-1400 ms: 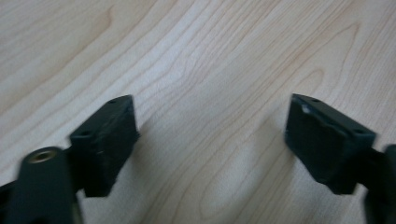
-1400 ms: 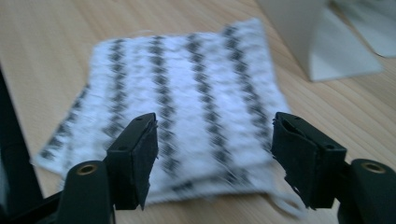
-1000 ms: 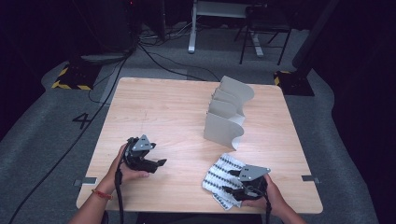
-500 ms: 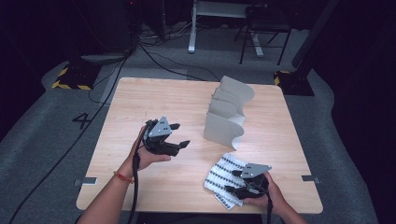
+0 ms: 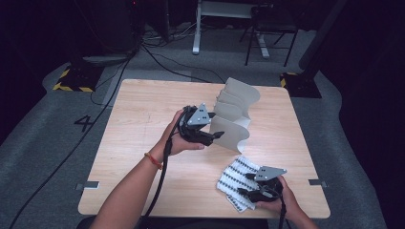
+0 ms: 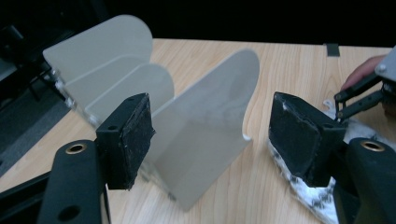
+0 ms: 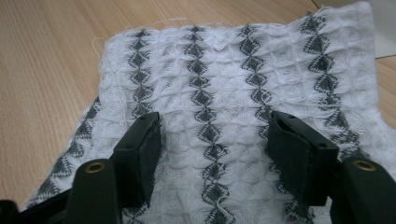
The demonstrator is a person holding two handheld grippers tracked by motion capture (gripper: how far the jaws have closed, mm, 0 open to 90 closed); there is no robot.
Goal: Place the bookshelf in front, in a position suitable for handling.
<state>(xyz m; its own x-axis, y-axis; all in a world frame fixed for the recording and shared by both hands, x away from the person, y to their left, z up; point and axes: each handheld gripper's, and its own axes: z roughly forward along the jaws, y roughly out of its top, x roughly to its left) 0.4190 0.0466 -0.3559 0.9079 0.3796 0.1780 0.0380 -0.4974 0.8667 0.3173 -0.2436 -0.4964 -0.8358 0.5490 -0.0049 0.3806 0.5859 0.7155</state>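
A pale grey rack (image 5: 234, 114) of several upright curved panels stands right of the table's middle. My left gripper (image 5: 217, 125) hovers at its near left side, pointing right. In the left gripper view the front panel (image 6: 205, 130) stands just ahead of the gap of the left gripper (image 6: 210, 140). Its jaws have just been closing a little, and the pads touch nothing. A white cloth (image 5: 234, 176) with dark diamond stripes lies flat at the front right. My right gripper (image 5: 244, 185) rests over it. The right gripper (image 7: 212, 149) is open, with the cloth (image 7: 210, 70) spread beneath both jaws.
The wooden table (image 5: 143, 119) has bare board on its left half. Cables and chair legs (image 5: 267, 43) lie on the dark floor beyond the far edge. In the left gripper view the right gripper (image 6: 355, 98) and a corner of the cloth (image 6: 317, 196) appear far right.
The left hand has lifted and travelled right from the table's front left up to the rack. The right gripper has stayed over the cloth.
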